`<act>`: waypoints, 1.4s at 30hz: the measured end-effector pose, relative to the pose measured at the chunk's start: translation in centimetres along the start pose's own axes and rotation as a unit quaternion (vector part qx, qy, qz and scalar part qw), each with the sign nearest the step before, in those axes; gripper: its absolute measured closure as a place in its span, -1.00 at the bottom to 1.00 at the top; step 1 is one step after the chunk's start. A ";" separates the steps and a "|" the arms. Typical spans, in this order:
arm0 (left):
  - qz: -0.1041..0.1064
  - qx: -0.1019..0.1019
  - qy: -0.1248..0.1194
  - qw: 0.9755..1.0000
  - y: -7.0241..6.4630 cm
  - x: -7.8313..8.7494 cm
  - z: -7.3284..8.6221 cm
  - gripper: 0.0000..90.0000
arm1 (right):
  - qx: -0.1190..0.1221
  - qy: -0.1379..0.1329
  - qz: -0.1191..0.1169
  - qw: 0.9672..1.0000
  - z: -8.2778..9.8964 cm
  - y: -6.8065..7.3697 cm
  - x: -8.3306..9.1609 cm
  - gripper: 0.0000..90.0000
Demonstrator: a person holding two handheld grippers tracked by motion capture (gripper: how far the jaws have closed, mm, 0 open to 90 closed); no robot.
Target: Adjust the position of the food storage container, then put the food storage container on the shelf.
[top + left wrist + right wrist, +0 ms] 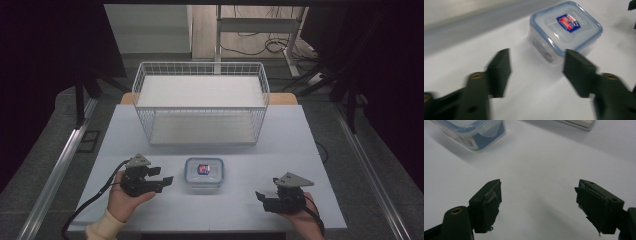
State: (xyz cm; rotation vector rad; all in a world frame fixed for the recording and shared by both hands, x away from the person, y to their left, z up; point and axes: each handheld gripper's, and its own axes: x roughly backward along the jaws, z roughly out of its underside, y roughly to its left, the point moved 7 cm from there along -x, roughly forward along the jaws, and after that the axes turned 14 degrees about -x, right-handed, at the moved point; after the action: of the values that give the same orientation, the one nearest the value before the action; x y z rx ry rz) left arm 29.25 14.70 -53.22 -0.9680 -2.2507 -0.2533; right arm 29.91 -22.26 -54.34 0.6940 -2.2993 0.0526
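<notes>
Risk first: your left gripper (161, 176), jaws spread and empty, sits at nine o'clock of the small clear plastic box with the blue-rimmed lid (204, 172); a skewed approach could shove it. Your right gripper (266, 198), also spread, rests at four o'clock. The white wire basket (200, 102) blocks twelve o'clock.

Container (204, 173): square, clear plastic, blue-rimmed snap lid closed, red-and-blue label on top; upright on the white tabletop (210, 207), near its front edge, centred.
</notes>
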 end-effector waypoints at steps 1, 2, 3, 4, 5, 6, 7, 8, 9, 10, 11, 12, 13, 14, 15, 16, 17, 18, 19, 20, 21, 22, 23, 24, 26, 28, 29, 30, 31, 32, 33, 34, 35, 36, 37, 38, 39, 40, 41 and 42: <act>0.001 0.001 0.001 1.000 -0.1 0.0 0.2 -0.37 | 0.005 -0.004 -0.006 1.000 -0.1 0.2 0.0 -0.55; 0.002 0.000 0.004 1.000 -0.1 -0.1 0.3 -0.37 | 0.005 -0.004 -0.006 1.000 -0.1 0.2 0.0 -0.55; 0.001 -0.001 0.004 1.000 -0.2 -0.1 0.4 -0.44 | 0.008 -0.007 -0.013 1.000 -0.1 0.5 0.0 -0.55; 0.002 -0.003 0.000 1.000 -0.4 -0.1 0.4 -0.46 | 0.009 -0.008 -0.016 1.000 -0.1 0.6 0.0 -0.55; 0.002 -0.003 0.000 1.000 -0.4 -0.1 0.4 -0.48 | 0.009 -0.008 -0.016 1.000 -0.1 0.6 0.0 -0.55; 0.002 -0.002 -0.003 1.000 -0.5 0.0 0.4 -0.48 | 0.011 -0.010 -0.019 1.000 -0.1 0.7 0.0 -0.55; 0.002 -0.003 -0.004 1.000 -0.5 0.0 0.4 -0.49 | 0.012 -0.011 -0.022 1.000 -0.2 0.8 0.0 -0.55; 0.001 -0.003 -0.006 1.000 -0.5 0.0 0.3 -0.49 | 0.012 -0.012 -0.024 1.000 -0.2 0.9 0.0 -0.55; 0.002 -0.002 -0.008 1.000 -0.5 0.1 0.3 -0.50 | 0.014 -0.013 -0.027 0.999 -0.2 1.0 -0.1 -0.56; 0.003 -0.001 -0.009 1.000 -0.5 0.1 0.3 -0.50 | 0.014 -0.013 -0.027 0.999 -0.2 1.0 -0.1 -0.56; 0.005 0.001 -0.010 1.000 -0.5 0.1 0.3 -0.50 | 0.013 -0.015 -0.029 0.999 -0.3 1.1 -0.1 -0.56; 0.007 0.002 -0.010 1.000 -0.5 0.1 0.2 -0.51 | 0.012 -0.015 -0.032 0.999 -0.3 1.1 -0.1 -0.56; 0.008 0.003 -0.011 1.000 -0.6 0.0 0.2 -0.52 | 0.010 -0.017 -0.035 0.999 -0.3 1.1 0.0 -0.56; 0.009 0.004 -0.011 1.000 -0.6 0.0 0.2 -0.52 | 0.008 -0.017 -0.037 0.999 -0.3 1.1 0.0 -0.56; 0.010 0.005 -0.011 1.000 -0.6 0.0 0.2 -0.53 | 0.005 -0.019 -0.037 0.999 -0.4 1.1 0.0 -0.56; 0.011 0.007 -0.013 1.000 -0.6 0.0 0.2 -0.54 | 0.001 -0.022 -0.035 0.999 -0.5 1.0 0.1 -0.57; 0.014 0.011 -0.015 1.000 -0.6 0.0 0.1 -0.55 | -0.005 -0.023 -0.036 0.999 -0.6 1.0 0.1 -0.57; 0.018 0.015 -0.015 1.000 -0.6 0.0 0.0 -0.56 | -0.016 -0.025 -0.042 0.999 -0.7 1.1 0.1 -0.57; 0.029 0.023 -0.017 0.999 -0.7 -0.1 -0.1 -0.57 | -0.022 -0.025 -0.046 0.998 -0.8 1.1 0.1 -0.57; 0.039 0.027 -0.018 0.999 -0.8 -0.1 -0.1 -0.59 | -0.029 -0.025 -0.050 0.998 -1.0 1.2 0.1 -0.57; 0.049 0.033 -0.020 0.998 -0.9 -0.3 -0.2 -0.59 | -0.030 -0.023 -0.051 0.998 -1.0 1.2 0.1 -0.57; 0.053 0.037 -0.021 0.998 -1.0 -0.3 -0.2 -0.60 | -0.031 -0.018 -0.051 0.998 -1.1 1.4 -0.1 -0.57; 0.054 0.039 -0.021 0.998 -0.9 -0.4 -0.3 -0.60 | -0.033 -0.016 -0.054 0.998 -1.1 1.5 -0.2 -0.57; 0.058 0.042 -0.022 0.997 -0.9 -0.5 -0.3 -0.61 | -0.035 -0.014 -0.057 0.998 -1.2 1.6 -0.3 -0.57; 0.063 0.048 -0.025 0.997 -0.8 -0.5 -0.4 -0.63 | -0.052 -0.007 -0.067 0.996 -1.4 1.9 -0.5 -0.58; 0.069 0.055 -0.029 0.996 -0.8 -0.5 -0.6 -0.63 | -0.077 -0.007 -0.075 0.994 -1.8 2.0 -0.7 -0.58; 0.072 0.057 -0.029 0.995 -0.7 -0.5 -0.6 -0.63 | -0.087 -0.006 -0.078 0.993 -2.0 2.1 -0.8 -0.58; 0.076 0.062 -0.030 0.995 -0.7 -0.6 -0.7 -0.63 | -0.101 -0.005 -0.085 0.991 -2.3 2.1 -0.8 -0.58; 0.083 0.068 -0.032 0.994 -0.6 -0.6 -0.9 -0.63 | -0.114 -0.004 -0.095 0.989 -2.5 2.3 -0.9 -0.58; 0.090 0.075 -0.033 0.993 -0.5 -0.7 -1.0 -0.63 | -0.124 -0.003 -0.102 0.987 -2.7 2.4 -1.0 -0.58; 0.095 0.081 -0.035 0.992 -0.4 -0.8 -1.1 -0.63 | -0.132 0.000 -0.107 0.985 -2.8 2.6 -1.2 -0.58; 0.098 0.091 -0.035 0.990 -0.3 -1.0 -1.2 -0.63 | -0.135 0.003 -0.110 0.985 -2.9 2.8 -1.4 -0.58; 0.101 0.098 -0.034 0.989 -0.1 -1.1 -1.3 -0.63 | -0.137 0.005 -0.112 0.984 -3.1 3.0 -1.6 -0.58; 0.101 0.102 -0.031 0.989 0.1 -1.4 -1.3 -0.64 | -0.137 0.008 -0.114 0.984 -3.2 3.2 -1.9 -0.58; 0.101 0.107 -0.028 0.989 0.2 -1.7 -1.4 -0.64 | -0.137 0.011 -0.116 0.984 -3.3 3.4 -2.1 -0.59; 0.105 0.109 -0.026 0.988 0.2 -1.8 -1.5 -0.63 | -0.139 0.014 -0.121 0.983 -3.5 3.6 -2.4 -0.59; 0.116 0.117 -0.028 0.986 0.3 -2.0 -1.6 -0.62 | -0.141 0.018 -0.129 0.981 -3.9 4.1 -3.0 -0.59; 0.120 0.119 -0.030 0.985 0.3 -2.2 -1.8 -0.62 | -0.141 0.018 -0.129 0.981 -3.9 4.1 -3.0 -0.59; 0.115 0.116 -0.026 0.986 0.4 -2.4 -1.9 -0.62 | -0.143 0.019 -0.130 0.981 -4.0 4.2 -3.2 -0.59; 0.107 0.107 -0.019 0.988 0.4 -2.6 -2.1 -0.62 | -0.146 0.020 -0.133 0.980 -4.3 4.4 -3.5 -0.59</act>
State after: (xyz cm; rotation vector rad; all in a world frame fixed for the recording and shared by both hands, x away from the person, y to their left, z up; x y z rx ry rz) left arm 31.92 12.66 -53.30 -1.0932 -2.1345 0.0992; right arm 32.49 -15.84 -52.80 0.8276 -2.0982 -0.3833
